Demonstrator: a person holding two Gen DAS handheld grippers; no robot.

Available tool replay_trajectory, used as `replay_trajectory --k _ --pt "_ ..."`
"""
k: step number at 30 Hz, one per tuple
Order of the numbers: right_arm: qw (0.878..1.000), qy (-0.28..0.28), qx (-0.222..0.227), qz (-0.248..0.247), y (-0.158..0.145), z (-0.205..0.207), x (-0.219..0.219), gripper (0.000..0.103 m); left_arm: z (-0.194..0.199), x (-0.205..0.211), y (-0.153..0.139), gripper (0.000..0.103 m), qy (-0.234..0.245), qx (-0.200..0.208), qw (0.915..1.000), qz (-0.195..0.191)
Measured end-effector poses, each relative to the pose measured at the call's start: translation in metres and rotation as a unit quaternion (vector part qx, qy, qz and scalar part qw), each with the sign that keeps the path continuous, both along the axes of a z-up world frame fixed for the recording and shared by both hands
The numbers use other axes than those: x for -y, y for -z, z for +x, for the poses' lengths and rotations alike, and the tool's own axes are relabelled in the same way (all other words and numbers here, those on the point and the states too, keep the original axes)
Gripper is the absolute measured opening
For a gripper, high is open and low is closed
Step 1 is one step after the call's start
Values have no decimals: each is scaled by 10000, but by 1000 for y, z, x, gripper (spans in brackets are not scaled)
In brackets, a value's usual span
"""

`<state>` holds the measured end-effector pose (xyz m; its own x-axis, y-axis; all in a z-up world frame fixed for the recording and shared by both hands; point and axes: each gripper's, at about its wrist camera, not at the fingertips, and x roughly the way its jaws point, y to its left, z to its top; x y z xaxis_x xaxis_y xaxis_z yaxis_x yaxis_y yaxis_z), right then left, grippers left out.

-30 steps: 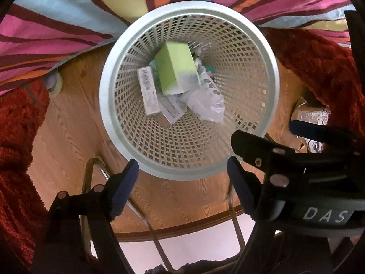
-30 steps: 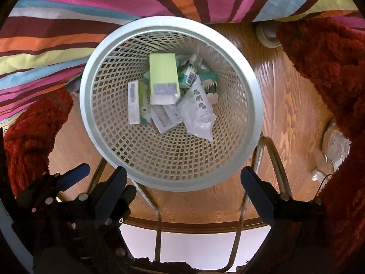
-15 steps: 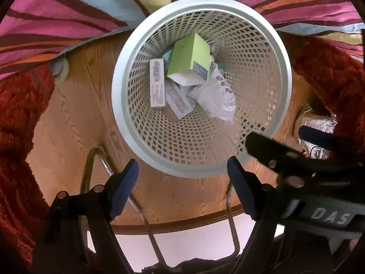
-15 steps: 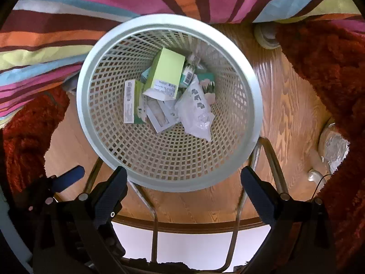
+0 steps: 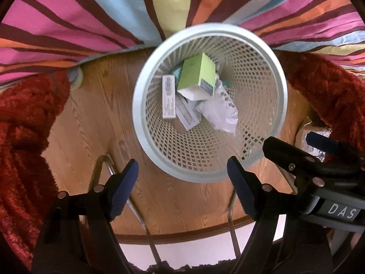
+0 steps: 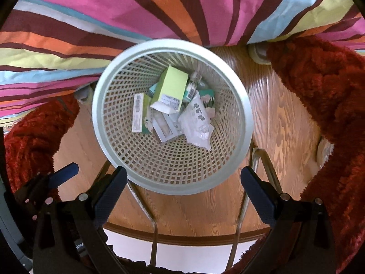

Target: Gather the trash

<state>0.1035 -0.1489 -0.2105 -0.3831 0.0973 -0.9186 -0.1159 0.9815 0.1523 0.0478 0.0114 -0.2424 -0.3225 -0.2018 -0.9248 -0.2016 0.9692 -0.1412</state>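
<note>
Trash [image 5: 198,96], boxes and crumpled plastic, fills the basket [image 5: 279,105]; both jaws gape empty.

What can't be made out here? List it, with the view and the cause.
- Trash under the green box and clear bag in the basket: both views, covered.
- Box label print: both views, too small.
- Foil-wrapped item: left view, blocked by the right gripper.

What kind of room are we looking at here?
Probably a bedroom or living room at home: a striped fabric cover, a red shaggy rug on the wood floor, and a white mesh wastebasket.
</note>
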Motion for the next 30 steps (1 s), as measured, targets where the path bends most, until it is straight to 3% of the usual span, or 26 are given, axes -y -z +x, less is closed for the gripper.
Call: replay_trajectory --k 18,30 --pt "9902 -103 1357 310 -71 0 5 95 0 -8 -69 78 163 1299 9899 553" --pt "9694 -258 2387 507 -119 -4 5 95 -3 -6 -125 78 197 2451 9649 919"
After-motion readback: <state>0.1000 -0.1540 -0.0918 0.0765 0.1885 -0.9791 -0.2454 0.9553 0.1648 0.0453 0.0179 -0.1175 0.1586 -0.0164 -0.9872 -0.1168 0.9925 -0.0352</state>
